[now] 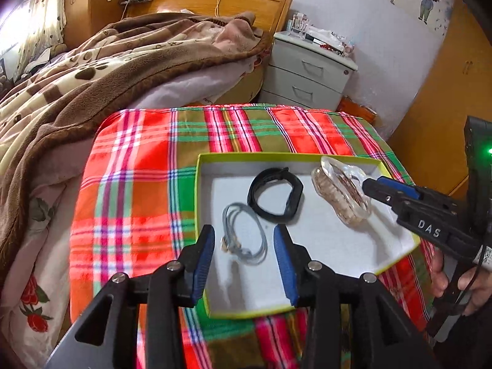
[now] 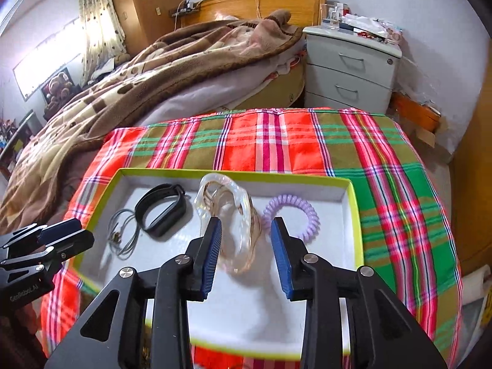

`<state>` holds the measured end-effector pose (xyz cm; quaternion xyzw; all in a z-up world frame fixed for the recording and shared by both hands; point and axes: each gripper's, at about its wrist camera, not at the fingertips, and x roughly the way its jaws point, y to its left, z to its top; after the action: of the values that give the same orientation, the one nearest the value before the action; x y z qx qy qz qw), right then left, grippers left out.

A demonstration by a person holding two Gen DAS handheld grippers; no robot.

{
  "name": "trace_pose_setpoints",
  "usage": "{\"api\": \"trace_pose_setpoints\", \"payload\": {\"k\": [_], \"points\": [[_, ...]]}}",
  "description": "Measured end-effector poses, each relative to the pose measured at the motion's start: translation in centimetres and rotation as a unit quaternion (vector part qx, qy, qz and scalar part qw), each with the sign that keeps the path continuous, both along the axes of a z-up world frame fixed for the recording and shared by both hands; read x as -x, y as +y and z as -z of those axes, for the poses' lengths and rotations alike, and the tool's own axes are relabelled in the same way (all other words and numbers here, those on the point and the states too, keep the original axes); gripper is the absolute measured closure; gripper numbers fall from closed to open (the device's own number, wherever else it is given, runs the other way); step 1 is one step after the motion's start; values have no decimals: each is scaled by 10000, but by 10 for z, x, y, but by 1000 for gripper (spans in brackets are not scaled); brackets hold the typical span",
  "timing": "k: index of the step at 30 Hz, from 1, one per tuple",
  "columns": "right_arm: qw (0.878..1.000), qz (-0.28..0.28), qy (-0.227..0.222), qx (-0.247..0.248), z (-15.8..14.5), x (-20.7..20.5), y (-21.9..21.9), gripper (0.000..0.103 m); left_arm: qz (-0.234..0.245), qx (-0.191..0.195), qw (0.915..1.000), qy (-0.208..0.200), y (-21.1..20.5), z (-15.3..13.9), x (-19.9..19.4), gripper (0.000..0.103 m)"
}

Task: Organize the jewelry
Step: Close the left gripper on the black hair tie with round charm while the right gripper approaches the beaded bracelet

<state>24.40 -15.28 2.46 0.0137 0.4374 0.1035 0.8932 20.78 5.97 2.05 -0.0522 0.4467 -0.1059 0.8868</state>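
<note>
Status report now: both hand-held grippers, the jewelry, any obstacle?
Left hand-held gripper open over grey necklace. Right hand-held gripper open at clear bangle. Black band, purple coil in tray. Nothing blocking.

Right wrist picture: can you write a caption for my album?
Open right gripper hovers over a clear bracelet in the white tray, beside a purple coil band.

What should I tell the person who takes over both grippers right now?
Left gripper: open, empty, over the grey necklace.
Right gripper: open, around the clear bangle; a grip cannot be confirmed.
Already in the box: necklace, black band, bangle, purple coil tie.
Left: nothing more is visible on the checked cloth; check before stopping.
</note>
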Motion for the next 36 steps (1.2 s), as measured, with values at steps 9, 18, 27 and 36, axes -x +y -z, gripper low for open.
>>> {"api": "trace_pose_setpoints", "payload": {"k": [9,18,27,36], "points": [[9996,111,-243,-132,-10,45,-13,68,-257,21,9997,52,26,7,54,61],[9994,170,-282,-99,-3,85,-23,67,-397,-83,9989,241,35,24,95,61],[9993,235,-299,-53,5,117,-29,65,-307,-164,9985,421,21,42,122,61],[9988,450,-176,-85,15,132,-41,63,-366,-387,9982,266,15,45,130,61]]}}
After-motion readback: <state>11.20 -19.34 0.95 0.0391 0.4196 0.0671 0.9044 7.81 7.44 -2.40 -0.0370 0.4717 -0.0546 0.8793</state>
